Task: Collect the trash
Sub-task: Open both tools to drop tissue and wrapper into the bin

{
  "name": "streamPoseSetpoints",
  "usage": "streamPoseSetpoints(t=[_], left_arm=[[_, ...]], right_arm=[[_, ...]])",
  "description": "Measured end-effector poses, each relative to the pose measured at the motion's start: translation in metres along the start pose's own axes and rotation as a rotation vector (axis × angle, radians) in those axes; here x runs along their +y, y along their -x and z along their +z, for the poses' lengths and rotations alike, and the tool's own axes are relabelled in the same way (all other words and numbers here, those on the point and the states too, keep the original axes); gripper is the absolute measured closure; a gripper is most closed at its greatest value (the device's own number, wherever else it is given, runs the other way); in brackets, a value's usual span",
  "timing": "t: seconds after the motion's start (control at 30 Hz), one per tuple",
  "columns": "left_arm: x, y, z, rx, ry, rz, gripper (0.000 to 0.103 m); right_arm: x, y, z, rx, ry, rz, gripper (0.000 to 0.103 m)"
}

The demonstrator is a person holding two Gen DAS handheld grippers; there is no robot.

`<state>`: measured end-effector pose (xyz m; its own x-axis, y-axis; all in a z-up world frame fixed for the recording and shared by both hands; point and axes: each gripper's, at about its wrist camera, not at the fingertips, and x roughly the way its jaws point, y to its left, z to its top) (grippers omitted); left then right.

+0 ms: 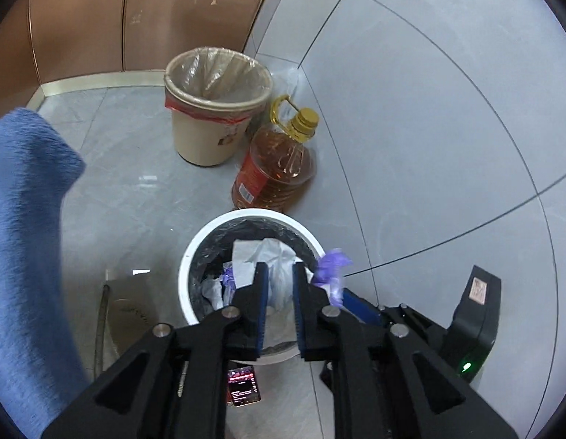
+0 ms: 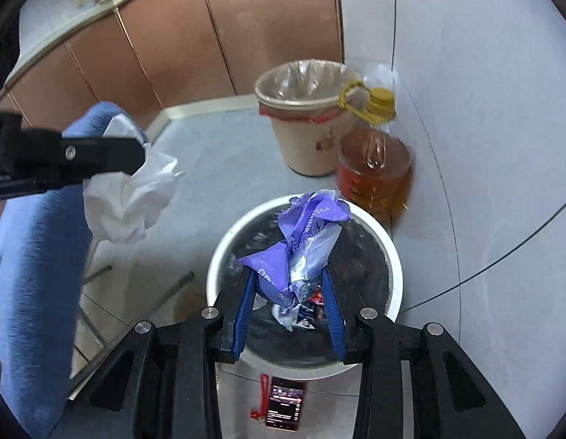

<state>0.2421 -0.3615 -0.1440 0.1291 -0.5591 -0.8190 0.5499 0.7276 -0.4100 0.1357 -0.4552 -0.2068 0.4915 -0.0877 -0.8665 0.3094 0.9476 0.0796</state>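
Observation:
A white round bin with a black liner stands on the floor below both grippers; it also shows in the right wrist view. My left gripper is shut on a crumpled white tissue above the bin; the tissue also shows in the right wrist view, hanging left of the bin. My right gripper is shut on a crumpled purple plastic wrapper over the bin's mouth; the wrapper also shows in the left wrist view. Some paper and plastic lies inside the bin.
A beige bin with a clear liner stands by the brown cabinet. A large oil bottle stands between the two bins. A phone lies on the floor. A blue sleeve fills the left.

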Motion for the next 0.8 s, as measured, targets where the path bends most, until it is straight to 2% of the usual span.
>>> streamPoseSetpoints(t=[0.07,0.13,0.17,0.43,0.6,0.8], left_arm=[[0.001,-0.004,0.000,0.002,0.007,-0.014,0.079],[0.000,-0.006,0.001,-0.003,0.015,-0.023,0.064],[0.000,-0.006,0.001,-0.007,0.017,-0.031,0.062],[-0.007,0.026,-0.008,-0.069,0.002,-0.061,0.062],[-0.007,0.074,-0.028,-0.136,-0.049,-0.036,0.062],[0.008,0.153,-0.058,-0.252,-0.068,-0.001,0.062]], right_arm=[[-0.002,-0.006,-0.001,0.008,0.000,-0.016,0.062],[-0.007,-0.006,-0.005,0.012,-0.009,-0.026,0.057],[-0.008,-0.006,-0.006,0.012,-0.013,-0.032,0.055],[-0.014,0.012,-0.007,-0.019,-0.055,-0.048,0.054],[0.003,0.044,-0.003,-0.081,-0.034,-0.028,0.054],[0.042,0.092,0.003,-0.170,0.036,0.022,0.054]])
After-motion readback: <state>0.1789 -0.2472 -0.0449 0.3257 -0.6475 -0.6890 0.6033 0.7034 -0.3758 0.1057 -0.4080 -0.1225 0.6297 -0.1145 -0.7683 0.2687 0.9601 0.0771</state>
